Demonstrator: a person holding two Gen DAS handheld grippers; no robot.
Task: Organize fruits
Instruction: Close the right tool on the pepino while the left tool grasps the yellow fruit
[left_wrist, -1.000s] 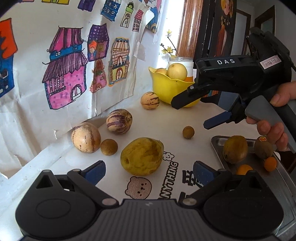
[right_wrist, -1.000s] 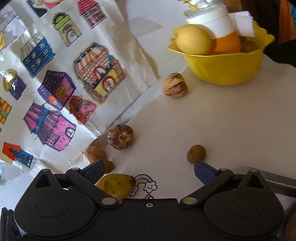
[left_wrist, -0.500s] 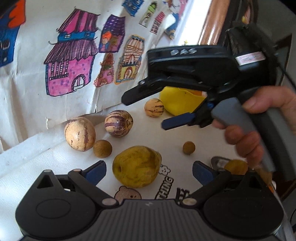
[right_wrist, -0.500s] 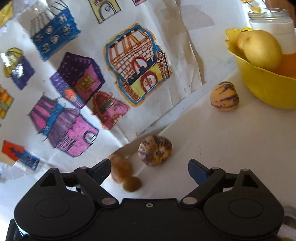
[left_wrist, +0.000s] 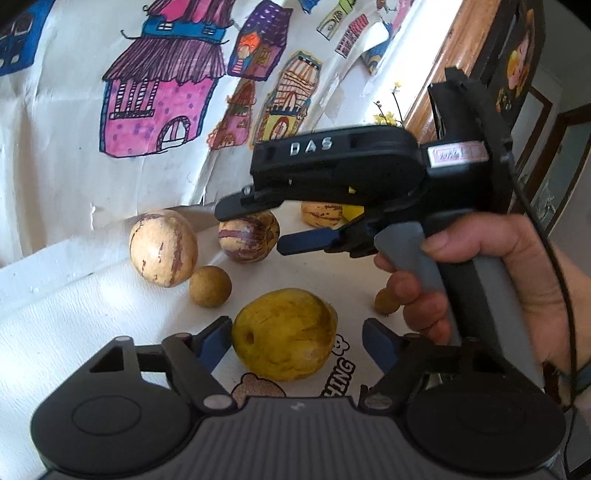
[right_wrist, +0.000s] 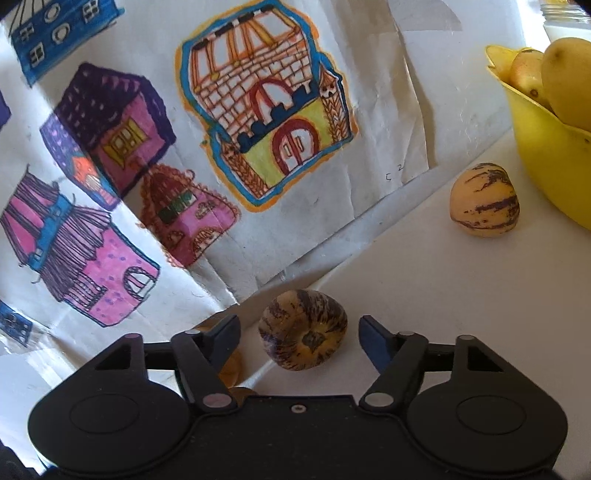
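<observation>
Yellow fruit (left_wrist: 284, 334) lies on the white table (left_wrist: 74, 332) between the left gripper (left_wrist: 297, 341) fingers, which have just been closing; left pad right at the skin, right pad w/ a gap. Striped purple fruit (right_wrist: 303, 328) sits near the drawing backdrop (right_wrist: 258, 110), between the right gripper (right_wrist: 299, 332) fingers, also just closing, half-open, gaps both sides. Yellow bowl (right_wrist: 546, 155) is far right.
</observation>
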